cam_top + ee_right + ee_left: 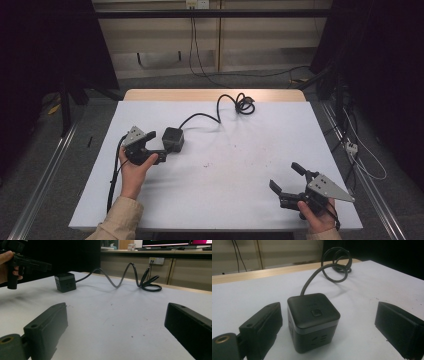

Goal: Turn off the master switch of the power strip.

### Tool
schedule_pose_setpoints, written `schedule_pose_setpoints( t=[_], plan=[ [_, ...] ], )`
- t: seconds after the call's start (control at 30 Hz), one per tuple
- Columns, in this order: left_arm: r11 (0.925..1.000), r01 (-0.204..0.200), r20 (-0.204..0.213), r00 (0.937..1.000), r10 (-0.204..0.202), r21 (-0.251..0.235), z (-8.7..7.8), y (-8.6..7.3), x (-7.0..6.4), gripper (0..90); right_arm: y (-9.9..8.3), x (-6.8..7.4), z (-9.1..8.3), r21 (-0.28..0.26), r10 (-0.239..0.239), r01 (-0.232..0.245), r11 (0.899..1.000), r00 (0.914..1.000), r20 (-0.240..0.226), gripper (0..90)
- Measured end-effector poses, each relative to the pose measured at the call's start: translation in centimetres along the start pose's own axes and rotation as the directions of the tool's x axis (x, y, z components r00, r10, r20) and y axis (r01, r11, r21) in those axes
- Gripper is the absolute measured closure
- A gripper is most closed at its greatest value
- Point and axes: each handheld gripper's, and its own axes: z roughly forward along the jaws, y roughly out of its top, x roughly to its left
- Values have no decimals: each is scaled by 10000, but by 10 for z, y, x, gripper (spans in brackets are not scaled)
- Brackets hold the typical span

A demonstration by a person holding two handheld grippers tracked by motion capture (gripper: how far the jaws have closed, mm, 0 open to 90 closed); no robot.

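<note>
A black cube power socket (173,139) sits on the white table (240,200), left of centre. Its black cable (202,116) runs back to a coil (244,104) near the far edge. My left gripper (159,146) is open, with the cube (313,320) between its jaws, closer to the left jaw; neither jaw visibly touches it. My right gripper (285,176) is open over the front right of the table, holding nothing. In the right gripper view (116,307) the cube (65,282) stands far off, with the left gripper (30,263) and a hand beside it.
The table's far edge is a wooden strip (215,95). Small dark specks (206,164) mark the middle of the table. Metal rails (40,180) run along both sides on the floor, and loose cables and a plug (351,147) lie to the right.
</note>
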Motion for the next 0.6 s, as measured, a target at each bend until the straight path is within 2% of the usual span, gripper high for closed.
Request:
schedule_pose_setpoints(
  t=[0.17, 0.27, 0.6],
  plan=[
    [10000, 14, -37, 10000, -14, 13, 0, 1, 1, 76, 0, 0, 0, -6, 11, -11, 10000, 10000, -19, 42],
    [9999, -134, 16, 9999, 134, 101, 2, 3, 0, 76, 0, 0, 0, 2, -1, 1, 10000, 10000, -17, 42],
    [9999, -80, 28, 10000, 80, 130, 6, 8, 0, 85, 0, 0, 0, 2, -5, 5, 10000, 10000, -23, 43]
  ],
)
